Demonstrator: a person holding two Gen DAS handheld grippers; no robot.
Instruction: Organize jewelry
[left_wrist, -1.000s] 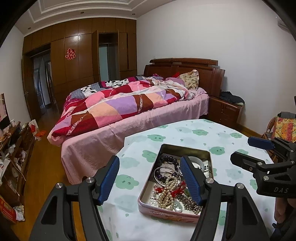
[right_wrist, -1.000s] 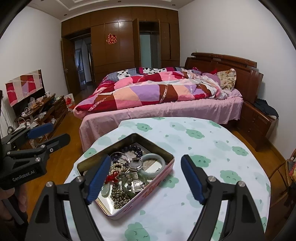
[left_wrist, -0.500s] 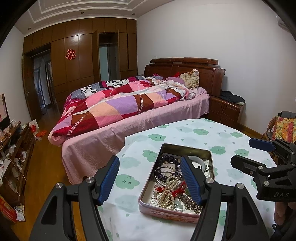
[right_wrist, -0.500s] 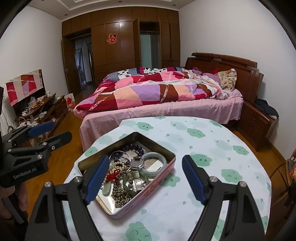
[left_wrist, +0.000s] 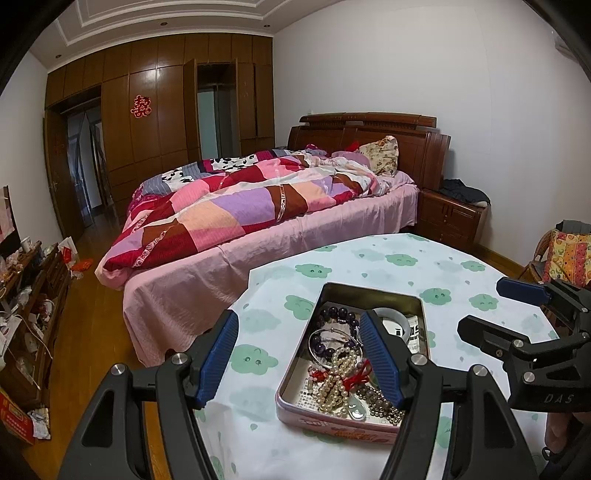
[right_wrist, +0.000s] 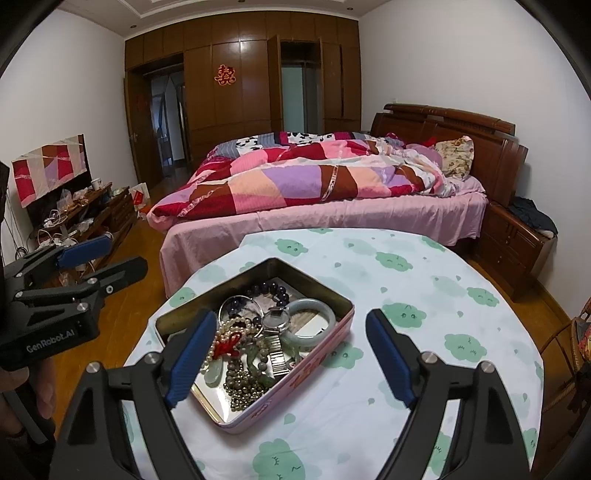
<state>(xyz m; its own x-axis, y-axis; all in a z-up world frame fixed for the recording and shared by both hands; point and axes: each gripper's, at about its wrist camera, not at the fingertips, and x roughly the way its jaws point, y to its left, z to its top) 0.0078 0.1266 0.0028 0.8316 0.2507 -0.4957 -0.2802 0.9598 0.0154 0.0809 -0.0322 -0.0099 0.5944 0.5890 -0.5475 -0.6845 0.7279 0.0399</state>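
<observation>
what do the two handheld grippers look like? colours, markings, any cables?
Both match: black plastic frames with triangular cut-outs, silver bolts at the pivots, two long fingers with ribbed blue pads. The left gripper shows white "GenRobot.AI" lettering on its body in the right wrist view; the right gripper shows "DAS" in the left wrist view. No cables are visible. The sleeves are out of view.

I am looking at my round table (right_wrist: 424, 295), its cloud-print cloth (right_wrist: 369, 406) carrying one pink tin (right_wrist: 295, 391) of jewelry
</observation>
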